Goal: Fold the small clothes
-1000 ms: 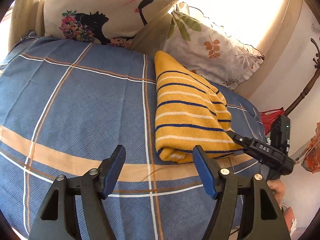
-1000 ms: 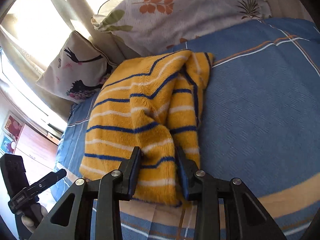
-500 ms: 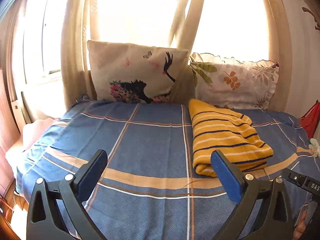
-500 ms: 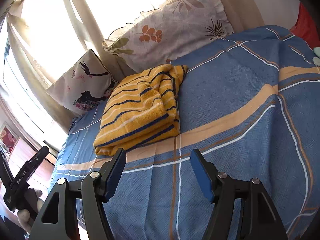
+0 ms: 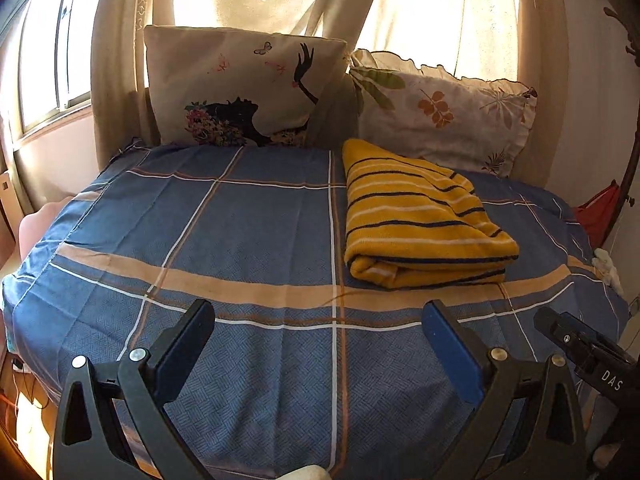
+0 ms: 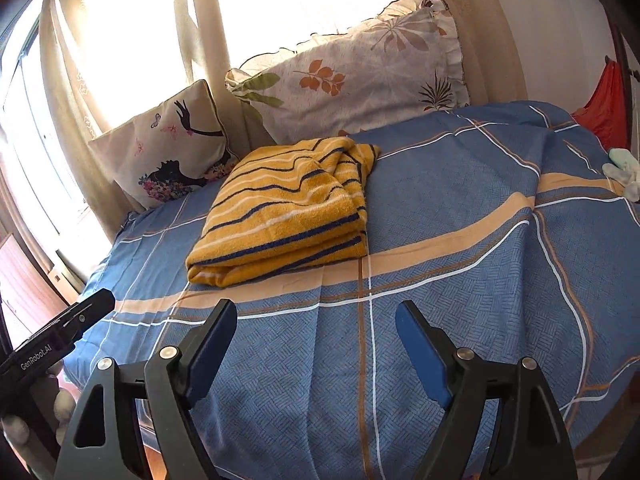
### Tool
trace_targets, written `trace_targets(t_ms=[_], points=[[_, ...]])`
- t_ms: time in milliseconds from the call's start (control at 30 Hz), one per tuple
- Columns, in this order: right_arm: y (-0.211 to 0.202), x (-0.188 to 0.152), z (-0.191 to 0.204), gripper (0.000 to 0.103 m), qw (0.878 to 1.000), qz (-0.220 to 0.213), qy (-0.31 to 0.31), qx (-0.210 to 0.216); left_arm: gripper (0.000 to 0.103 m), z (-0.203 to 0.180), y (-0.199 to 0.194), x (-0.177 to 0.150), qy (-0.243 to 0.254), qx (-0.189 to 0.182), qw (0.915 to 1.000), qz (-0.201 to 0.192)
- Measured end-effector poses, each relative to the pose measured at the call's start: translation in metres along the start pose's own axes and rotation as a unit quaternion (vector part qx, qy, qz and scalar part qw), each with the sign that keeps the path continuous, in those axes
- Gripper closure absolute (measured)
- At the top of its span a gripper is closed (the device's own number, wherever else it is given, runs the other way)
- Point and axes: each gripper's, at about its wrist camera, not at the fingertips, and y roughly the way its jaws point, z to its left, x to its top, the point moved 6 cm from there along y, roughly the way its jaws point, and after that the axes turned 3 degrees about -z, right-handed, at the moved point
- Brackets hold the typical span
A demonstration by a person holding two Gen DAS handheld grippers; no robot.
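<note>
A folded yellow garment with blue and white stripes (image 5: 416, 220) lies on the blue checked bedspread (image 5: 240, 220), right of the middle and near the pillows. It also shows in the right wrist view (image 6: 288, 208). My left gripper (image 5: 318, 332) is open and empty, held back over the bed's near edge. My right gripper (image 6: 316, 332) is open and empty too, well short of the garment. Neither touches the cloth. The right gripper's body (image 5: 588, 356) shows at the lower right of the left wrist view.
Two pillows stand at the back: one with a black silhouette print (image 5: 240, 88), one with leaves (image 5: 444, 112). Curtains hang behind them. A red cloth (image 6: 608, 100) and pale small items (image 6: 624, 168) lie at the bed's right edge.
My right gripper let go of the garment's near edge and opened. Both grippers pulled back from the garment toward the bed's near edge, the left opening wider.
</note>
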Motion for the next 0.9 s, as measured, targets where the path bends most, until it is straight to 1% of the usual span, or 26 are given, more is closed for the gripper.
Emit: trace_targets(t_ms=[100,300,467,700,900], points=[[0.006,-0.002,0.006,0.017,1.000,0.007,-0.006,-0.001,0.000,0.001,0.002,-0.004,0.002,-0.003,1.0000,0.007],[0.008,-0.006,0.013,0.017,1.000,0.016,-0.020,-0.018,0.000,-0.002,0.000,-0.011,-0.004,-0.021,0.9996,0.020],[0.008,-0.008,0.012,0.016,1.000,0.017,-0.015,-0.022,0.000,-0.008,-0.001,-0.016,0.001,-0.032,0.9992,0.024],[0.011,-0.010,0.010,0.015,0.999,0.023,-0.011,-0.033,0.000,-0.012,0.007,-0.024,-0.002,-0.048,0.9979,0.043],[0.011,-0.011,0.003,0.015,0.999,0.026,0.003,-0.043,0.000,-0.018,0.011,-0.029,0.008,-0.049,0.9971,0.057]])
